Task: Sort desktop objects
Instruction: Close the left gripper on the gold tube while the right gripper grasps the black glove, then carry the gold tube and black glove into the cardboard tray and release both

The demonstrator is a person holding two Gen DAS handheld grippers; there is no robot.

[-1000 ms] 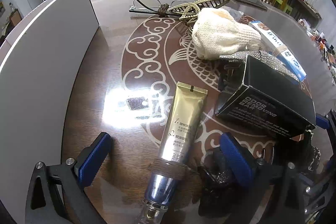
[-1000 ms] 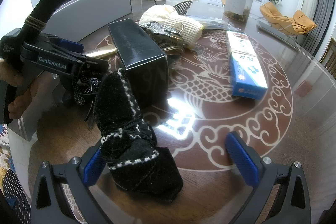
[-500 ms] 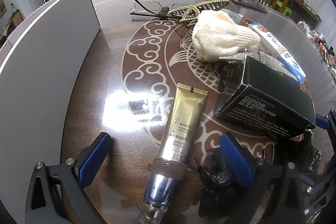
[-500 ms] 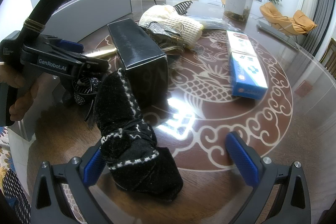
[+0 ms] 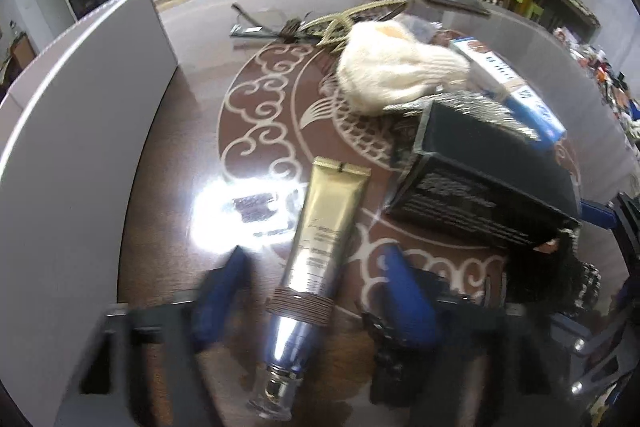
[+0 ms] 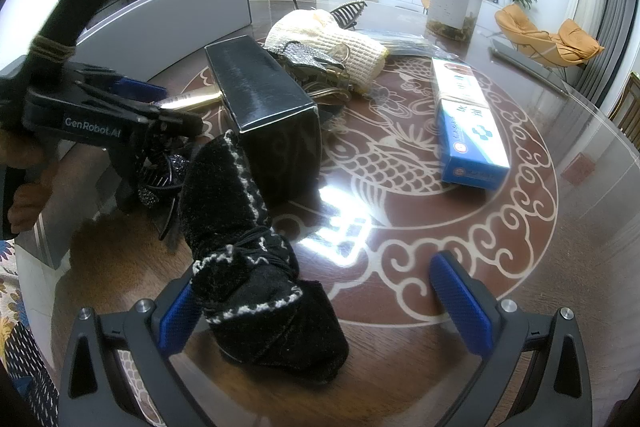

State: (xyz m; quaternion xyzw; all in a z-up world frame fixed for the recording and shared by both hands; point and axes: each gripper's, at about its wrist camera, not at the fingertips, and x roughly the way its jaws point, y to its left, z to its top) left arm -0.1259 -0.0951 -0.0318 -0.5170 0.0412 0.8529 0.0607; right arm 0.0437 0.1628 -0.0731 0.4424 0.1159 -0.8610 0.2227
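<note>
One gold-and-silver tube (image 5: 320, 259) lies on the surface (image 6: 520, 267). Boxes number two: one black box (image 6: 260, 95) and one blue-and-white box (image 6: 468, 123). Knitted pieces also number two: one cream knit (image 5: 392, 75) and one black knit with white stitched edging (image 6: 248, 251). Hair clips come to at least three (the pile by the cream knit is tangled, so the count may run higher): one dark claw clip (image 6: 160, 183), one silver glittery clip (image 6: 308, 59) and one gold clip (image 5: 352, 15). One pair of glasses (image 5: 260, 23) lies at the far side. One grey panel (image 6: 168, 23) stands along the edge, and one clear container (image 6: 454, 3) stands beyond.
</note>
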